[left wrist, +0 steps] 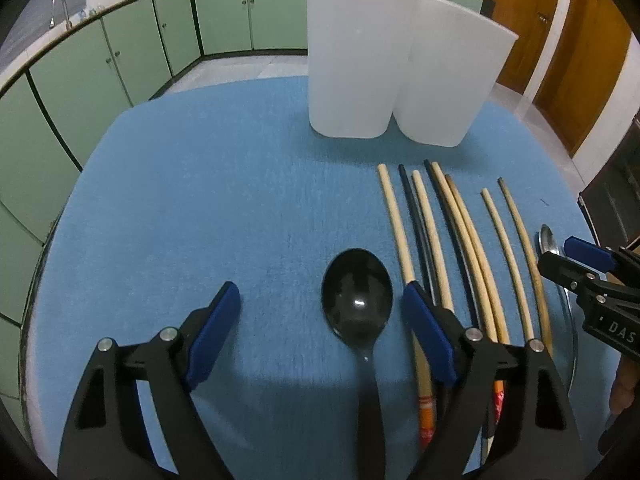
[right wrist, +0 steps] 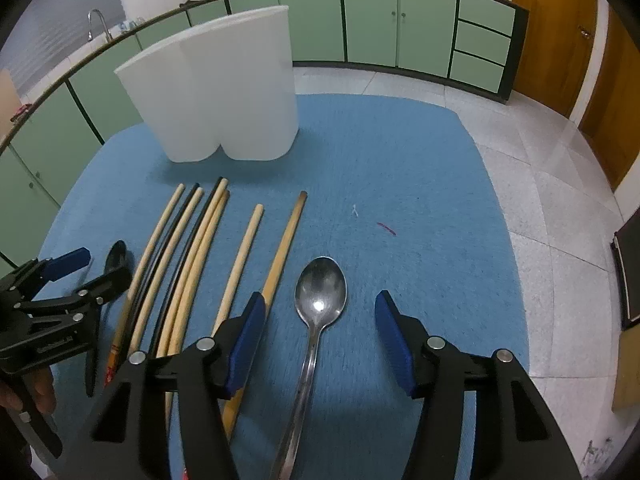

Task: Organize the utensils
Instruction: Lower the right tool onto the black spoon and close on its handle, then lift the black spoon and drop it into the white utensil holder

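Observation:
A black plastic spoon (left wrist: 357,294) lies on the blue mat (left wrist: 192,200) with its bowl between the fingers of my left gripper (left wrist: 320,296), which is open and does not touch it. A metal spoon (right wrist: 321,292) lies the same way between the fingers of my right gripper (right wrist: 320,300), also open with a gap on both sides. Several wooden and dark chopsticks (left wrist: 444,240) (right wrist: 192,264) lie side by side between the two spoons. Behind them a white two-compartment holder (left wrist: 380,60) (right wrist: 224,88) stands upright. Each gripper shows at the edge of the other's view: the right gripper (left wrist: 576,258), the left gripper (right wrist: 86,270).
The blue mat (right wrist: 400,168) covers a round glass table whose edge shows at the right (left wrist: 570,320). Green cabinets (right wrist: 372,20) and a sink tap (left wrist: 60,8) run along the far wall, with wooden doors (right wrist: 552,32) at the right and tiled floor below.

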`<action>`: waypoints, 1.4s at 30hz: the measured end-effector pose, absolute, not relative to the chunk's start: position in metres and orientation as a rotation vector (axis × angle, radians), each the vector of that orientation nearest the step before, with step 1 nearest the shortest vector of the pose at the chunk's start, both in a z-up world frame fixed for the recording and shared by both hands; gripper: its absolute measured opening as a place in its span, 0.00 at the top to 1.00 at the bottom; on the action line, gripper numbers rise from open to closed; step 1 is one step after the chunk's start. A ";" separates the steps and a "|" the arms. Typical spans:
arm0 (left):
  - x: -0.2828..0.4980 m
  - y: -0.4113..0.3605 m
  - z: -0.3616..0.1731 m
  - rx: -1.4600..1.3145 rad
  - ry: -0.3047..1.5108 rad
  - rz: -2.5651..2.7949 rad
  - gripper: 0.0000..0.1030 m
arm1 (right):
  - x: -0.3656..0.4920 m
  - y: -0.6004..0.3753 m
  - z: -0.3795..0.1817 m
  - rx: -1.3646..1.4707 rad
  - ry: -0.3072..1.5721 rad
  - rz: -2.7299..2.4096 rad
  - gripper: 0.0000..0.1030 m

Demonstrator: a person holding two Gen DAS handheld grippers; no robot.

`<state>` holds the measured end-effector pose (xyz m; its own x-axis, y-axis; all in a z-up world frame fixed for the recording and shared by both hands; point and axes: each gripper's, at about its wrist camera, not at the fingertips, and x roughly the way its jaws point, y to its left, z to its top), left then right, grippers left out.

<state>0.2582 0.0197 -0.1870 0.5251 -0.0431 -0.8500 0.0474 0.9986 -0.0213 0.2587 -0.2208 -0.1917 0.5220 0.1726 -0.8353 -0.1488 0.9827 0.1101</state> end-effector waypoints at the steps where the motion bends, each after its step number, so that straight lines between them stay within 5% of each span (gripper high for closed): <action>1: 0.259 0.019 -0.188 0.007 1.017 -0.052 0.22 | 0.259 -0.221 -0.191 0.029 1.004 0.194 0.46; 4: 0.263 0.015 -0.190 0.016 1.006 -0.051 0.23 | 0.262 -0.219 -0.191 0.034 1.003 0.200 0.51; 12: 0.262 0.016 -0.187 -0.016 0.983 -0.092 0.47 | 0.260 -0.223 -0.192 0.060 1.016 0.212 0.72; 17: 0.258 0.011 -0.190 0.011 0.959 -0.086 0.53 | 0.259 -0.222 -0.194 0.058 1.006 0.214 0.72; 24: 0.250 0.000 -0.194 0.034 0.940 -0.078 0.46 | 0.264 -0.216 -0.196 0.031 1.005 0.201 0.73; 27: 0.244 -0.011 -0.193 0.028 0.926 -0.083 0.67 | 0.260 -0.214 -0.196 0.030 0.995 0.198 0.73; 42: 0.210 -0.013 -0.129 -0.081 0.619 -0.139 0.67 | 0.231 -0.230 -0.103 0.127 0.650 0.299 0.74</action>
<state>0.2098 -0.0127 -0.1289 0.8058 -0.1540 -0.5718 0.1054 0.9875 -0.1174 0.2311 -0.2298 -0.1027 0.7552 0.3130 -0.5759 -0.2342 0.9495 0.2090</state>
